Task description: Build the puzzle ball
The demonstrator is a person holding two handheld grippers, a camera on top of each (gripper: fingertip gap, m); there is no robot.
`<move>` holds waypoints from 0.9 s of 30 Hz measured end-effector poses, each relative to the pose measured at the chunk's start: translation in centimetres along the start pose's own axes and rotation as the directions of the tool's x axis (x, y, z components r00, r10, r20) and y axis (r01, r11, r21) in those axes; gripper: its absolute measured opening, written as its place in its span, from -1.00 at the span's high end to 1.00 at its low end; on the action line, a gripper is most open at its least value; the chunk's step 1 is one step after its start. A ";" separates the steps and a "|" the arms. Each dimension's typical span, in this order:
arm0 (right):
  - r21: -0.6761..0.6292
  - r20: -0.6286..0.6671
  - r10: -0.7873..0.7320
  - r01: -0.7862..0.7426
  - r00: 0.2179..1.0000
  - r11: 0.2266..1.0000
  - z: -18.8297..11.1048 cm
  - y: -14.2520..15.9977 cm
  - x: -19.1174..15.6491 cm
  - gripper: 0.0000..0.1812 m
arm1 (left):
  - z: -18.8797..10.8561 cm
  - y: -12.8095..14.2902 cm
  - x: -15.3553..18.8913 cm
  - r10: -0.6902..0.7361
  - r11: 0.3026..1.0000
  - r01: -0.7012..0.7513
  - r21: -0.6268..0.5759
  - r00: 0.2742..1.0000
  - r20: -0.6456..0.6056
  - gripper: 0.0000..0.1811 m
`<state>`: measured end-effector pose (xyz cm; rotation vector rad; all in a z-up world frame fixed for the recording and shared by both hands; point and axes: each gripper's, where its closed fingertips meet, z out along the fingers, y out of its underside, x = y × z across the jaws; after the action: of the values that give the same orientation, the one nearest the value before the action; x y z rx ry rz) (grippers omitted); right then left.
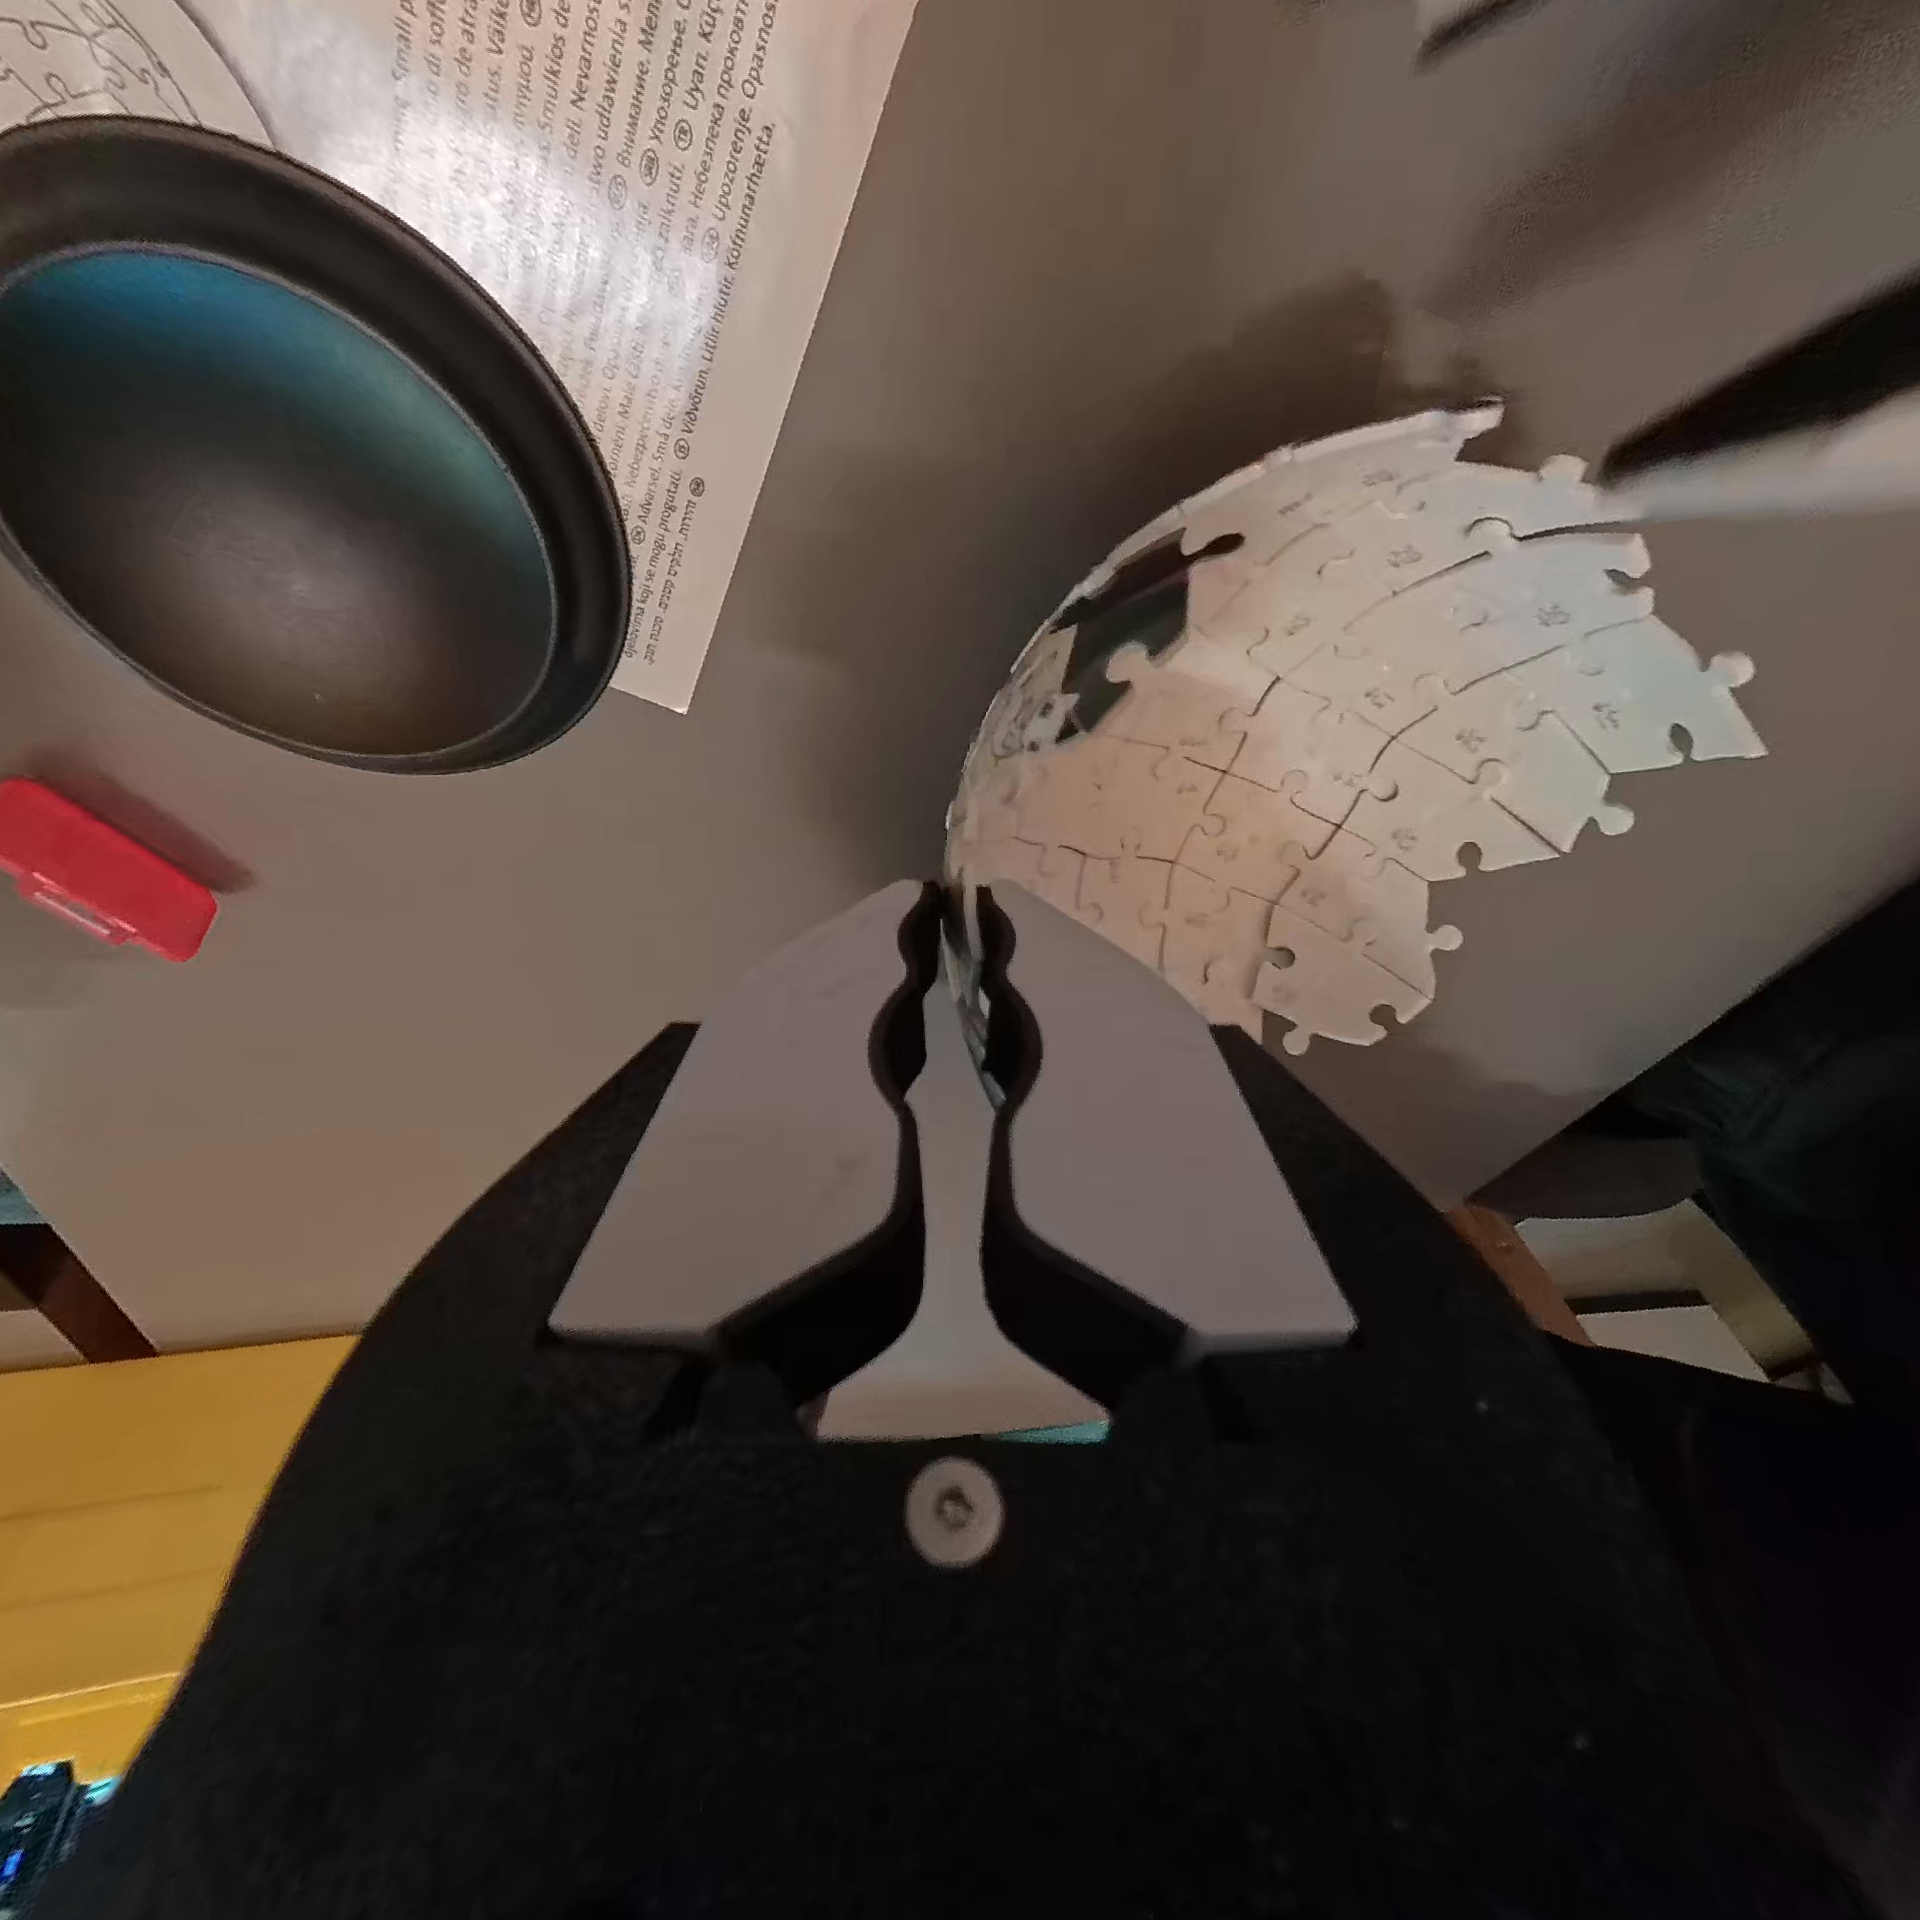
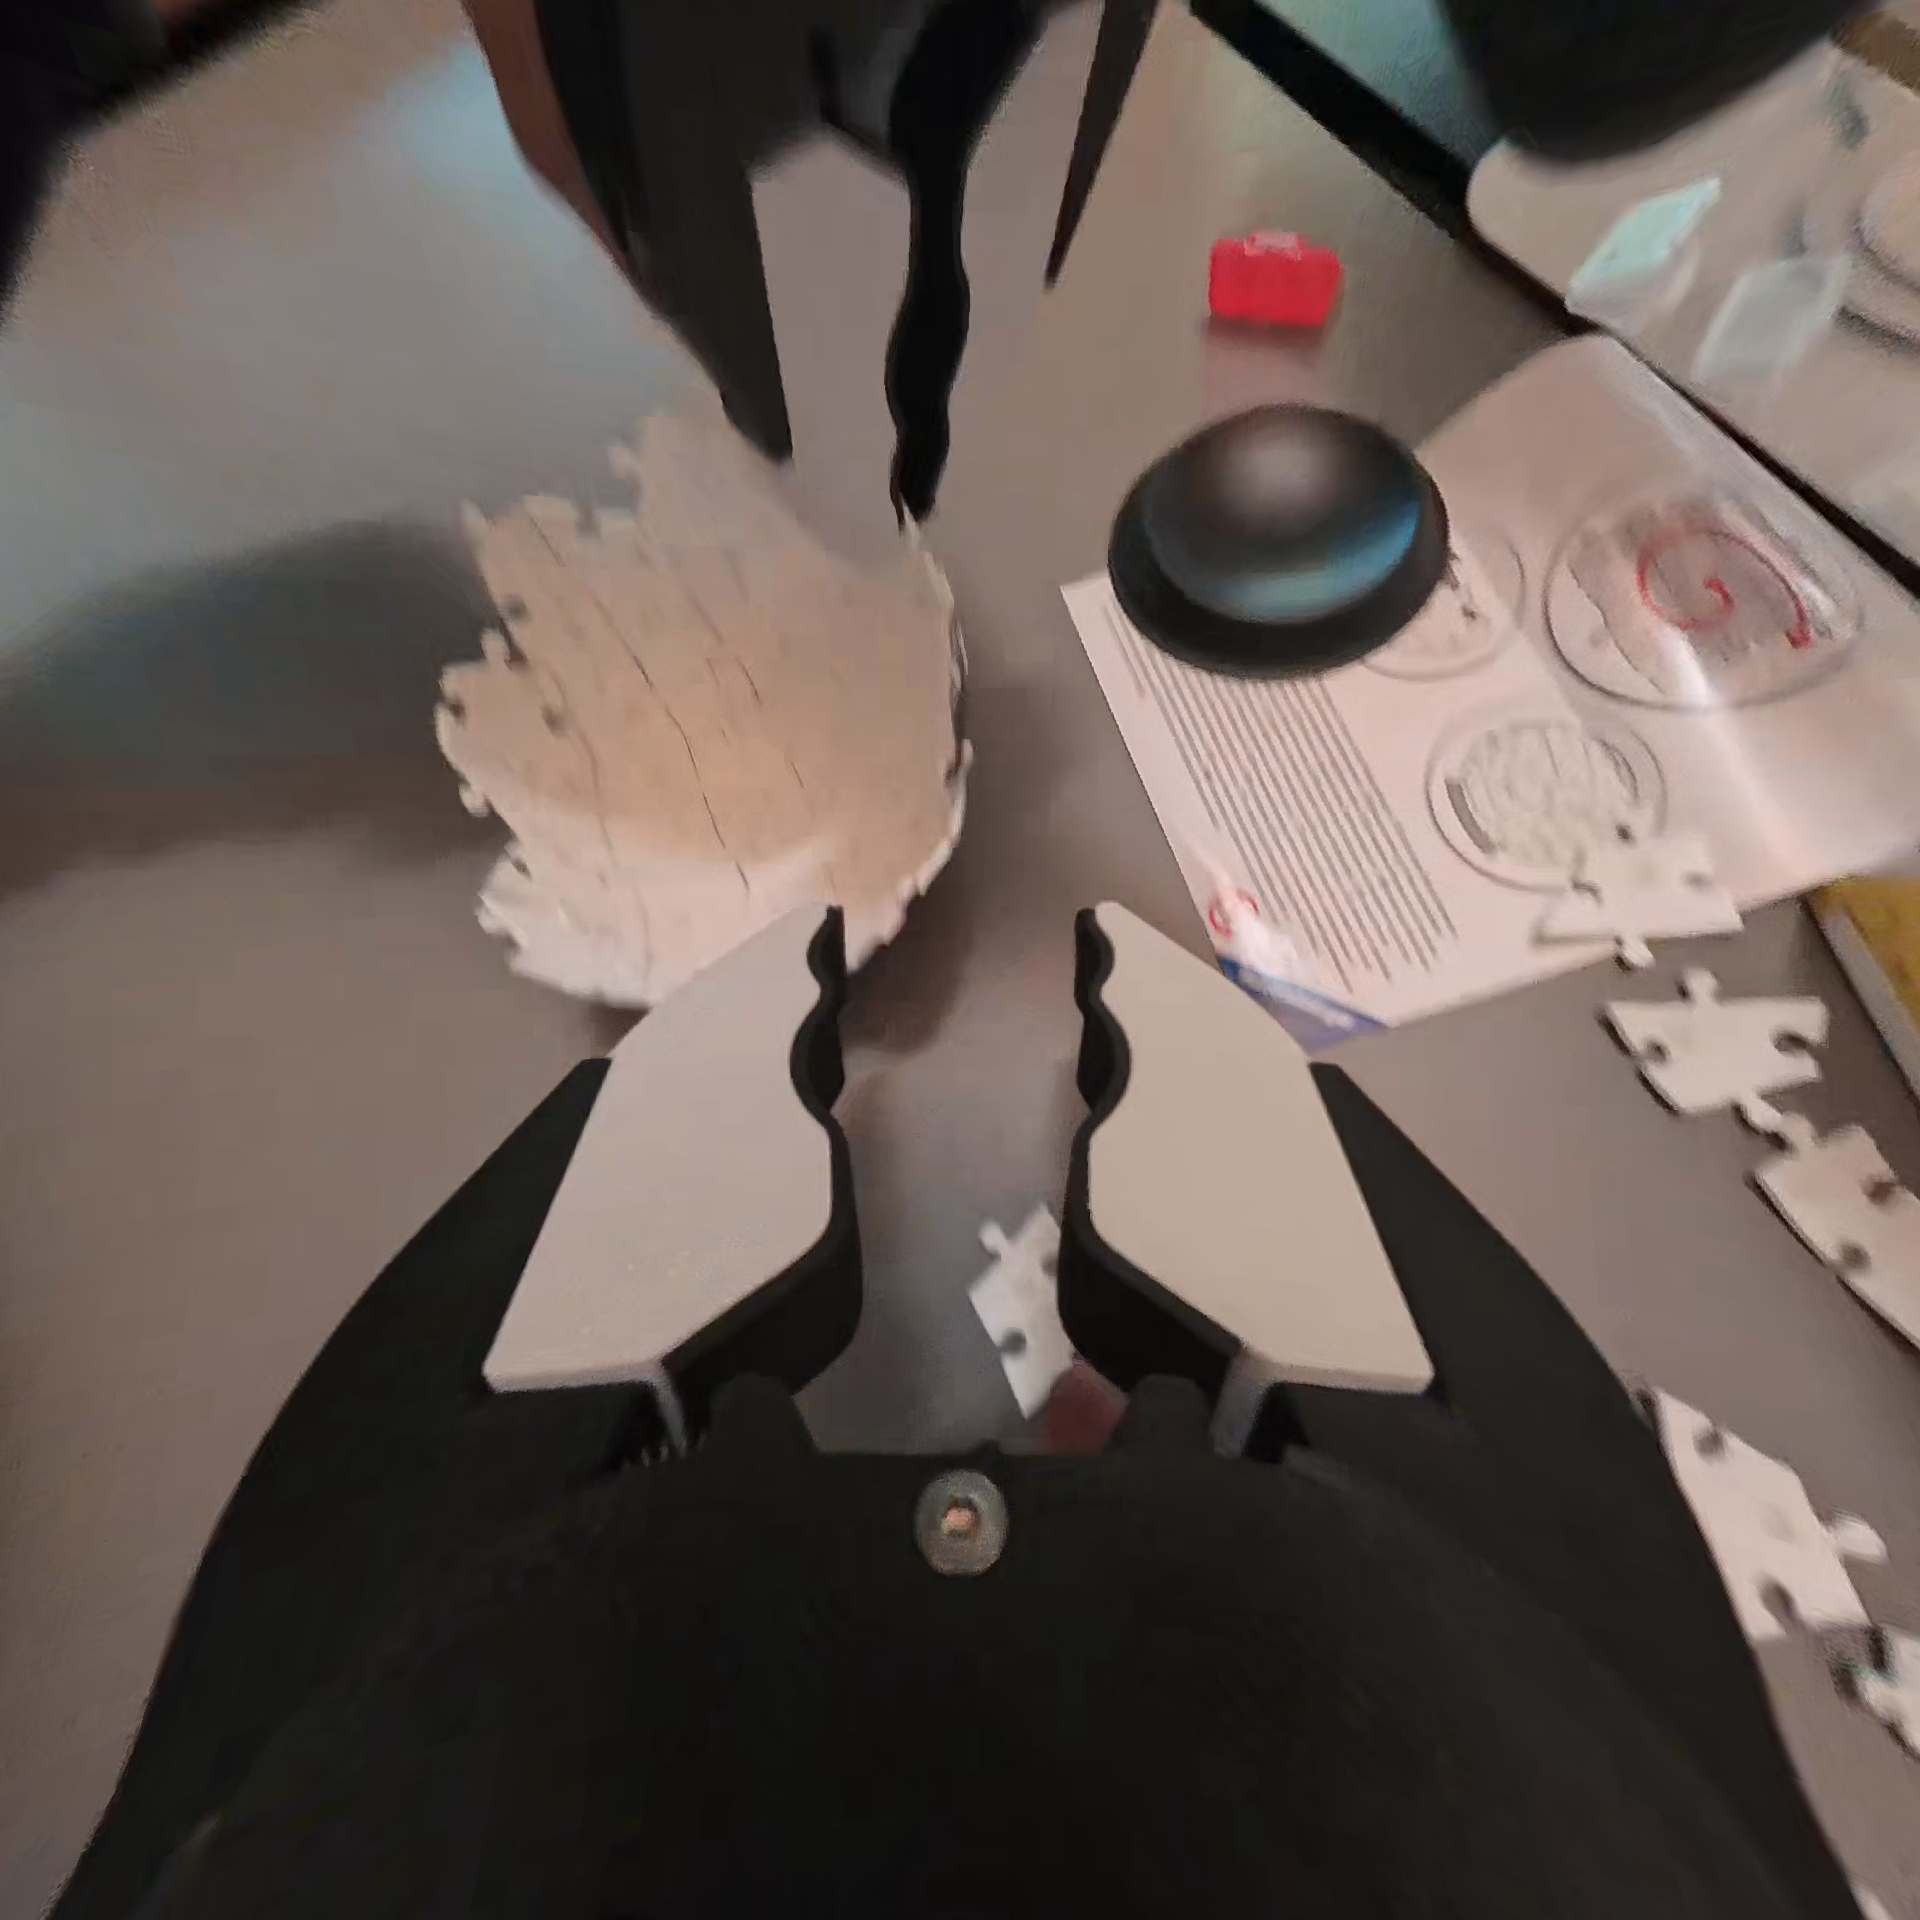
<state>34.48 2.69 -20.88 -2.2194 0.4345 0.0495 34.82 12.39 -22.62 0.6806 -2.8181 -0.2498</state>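
Observation:
The partly built puzzle ball [image 1: 1351, 727] is a curved white shell of joined pieces with jagged edges, its blank inner side facing me. My left gripper [image 1: 961, 909] is shut on the shell's rim, with the edge pinched between its pads. A blurred finger [image 1: 1766, 405] of my right gripper reaches the shell's far edge. In the right wrist view the shell [image 2: 707, 727] stands on the grey table, held from above by the left gripper [image 2: 904, 488]. My right gripper [image 2: 956, 925] is open and empty, just right of the shell. Loose white pieces [image 2: 1714, 1039] lie to the right.
A black dome-shaped stand [image 2: 1278, 561] sits on a printed instruction sheet [image 2: 1455, 831]; both also show in the left wrist view [image 1: 281, 468]. A small red object [image 2: 1273, 281] lies beyond. One loose piece [image 2: 1023, 1288] lies under my right gripper. A yellow box edge [image 2: 1870, 935] is at the right. Left tips to right tips: about 10 cm. Measured from the fingertips, the loose piece [image 2: 1023, 1288] is 9 cm or so from the right gripper and 15 cm from the left.

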 end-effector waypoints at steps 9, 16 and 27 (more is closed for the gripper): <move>-0.138 -0.001 0.110 -0.109 0.994 0.984 4.2 -1.0 0.5 0.59 | -0.3 -0.6 0.1 -0.091 0.993 0.093 0.077 0.996 -0.025 0.93; -0.181 -0.018 0.078 -0.080 0.997 0.980 4.8 -0.2 0.9 0.85 | 0.3 -0.4 -0.1 -0.094 0.992 0.096 0.080 0.995 -0.027 0.95; -0.171 -0.005 0.041 -0.041 0.999 0.984 5.1 -0.3 0.9 0.96 | 0.3 -0.7 0.1 -0.063 0.994 0.064 0.093 0.998 -0.013 0.96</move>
<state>36.02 6.46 -24.06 -2.3792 0.4933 0.1108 34.96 11.76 -23.06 0.7900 -2.8161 -0.1249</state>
